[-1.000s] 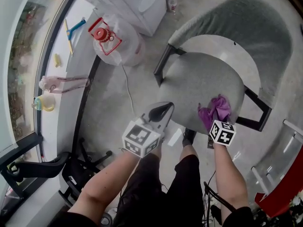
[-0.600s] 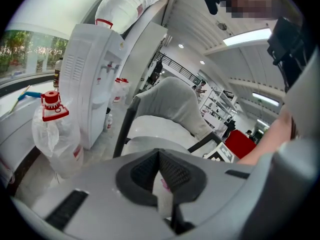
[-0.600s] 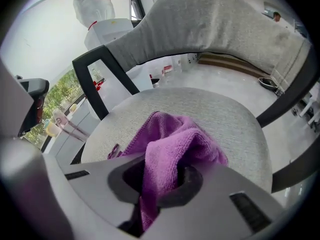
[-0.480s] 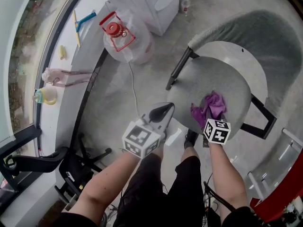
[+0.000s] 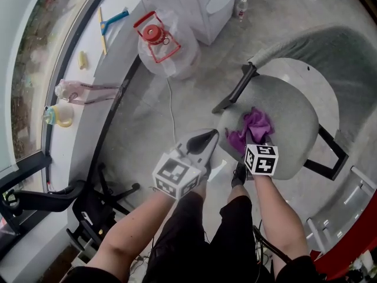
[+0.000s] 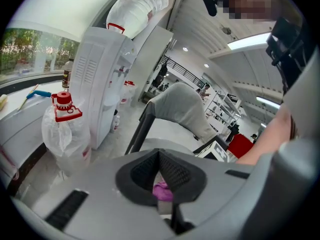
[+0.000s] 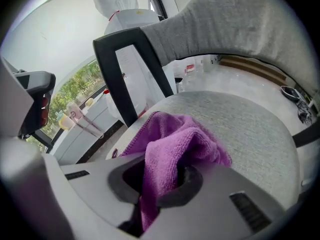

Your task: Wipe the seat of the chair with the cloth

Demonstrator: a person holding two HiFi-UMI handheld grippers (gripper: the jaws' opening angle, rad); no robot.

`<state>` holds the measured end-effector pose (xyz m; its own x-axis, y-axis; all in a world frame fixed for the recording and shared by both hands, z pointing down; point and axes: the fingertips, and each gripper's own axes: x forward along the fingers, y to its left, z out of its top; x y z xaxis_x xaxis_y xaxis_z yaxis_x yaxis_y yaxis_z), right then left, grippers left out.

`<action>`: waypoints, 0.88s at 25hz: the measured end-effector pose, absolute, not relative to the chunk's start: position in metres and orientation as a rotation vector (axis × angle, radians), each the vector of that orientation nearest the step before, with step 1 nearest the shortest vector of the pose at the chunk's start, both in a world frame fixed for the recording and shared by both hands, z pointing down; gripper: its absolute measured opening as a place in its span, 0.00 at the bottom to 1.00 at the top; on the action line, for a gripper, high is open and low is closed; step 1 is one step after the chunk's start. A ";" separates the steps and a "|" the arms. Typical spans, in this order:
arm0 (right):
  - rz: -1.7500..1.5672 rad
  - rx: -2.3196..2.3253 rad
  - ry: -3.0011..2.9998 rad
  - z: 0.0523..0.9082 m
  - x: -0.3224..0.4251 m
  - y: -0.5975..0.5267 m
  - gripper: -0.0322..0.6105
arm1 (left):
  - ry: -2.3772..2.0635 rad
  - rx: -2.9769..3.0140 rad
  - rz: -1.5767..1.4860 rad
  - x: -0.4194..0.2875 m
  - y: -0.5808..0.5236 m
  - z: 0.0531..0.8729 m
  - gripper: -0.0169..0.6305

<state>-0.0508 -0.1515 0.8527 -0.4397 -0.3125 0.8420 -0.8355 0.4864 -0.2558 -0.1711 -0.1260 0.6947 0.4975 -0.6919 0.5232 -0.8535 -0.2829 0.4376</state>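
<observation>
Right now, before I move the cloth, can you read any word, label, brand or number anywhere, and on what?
No readable text in any view.
On the left cube of the left tongs: square marker pattern, no letters.
On the right cube of the right tongs: the same.
On the small bottle: label too small to read.
On the water jug: red patch too blurred to read.
</observation>
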 end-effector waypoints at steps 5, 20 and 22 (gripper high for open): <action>0.869 0.918 -1.995 0.854 -0.071 -0.154 0.10 | -1.279 2.044 0.291 -0.183 -0.124 0.695 0.03; 0.933 0.890 -2.095 0.833 -0.131 -0.168 0.10 | -1.255 2.061 0.303 -0.201 -0.121 0.689 0.03; 0.926 0.923 -2.119 0.820 -0.129 -0.171 0.10 | -1.252 2.076 0.302 -0.202 -0.123 0.685 0.03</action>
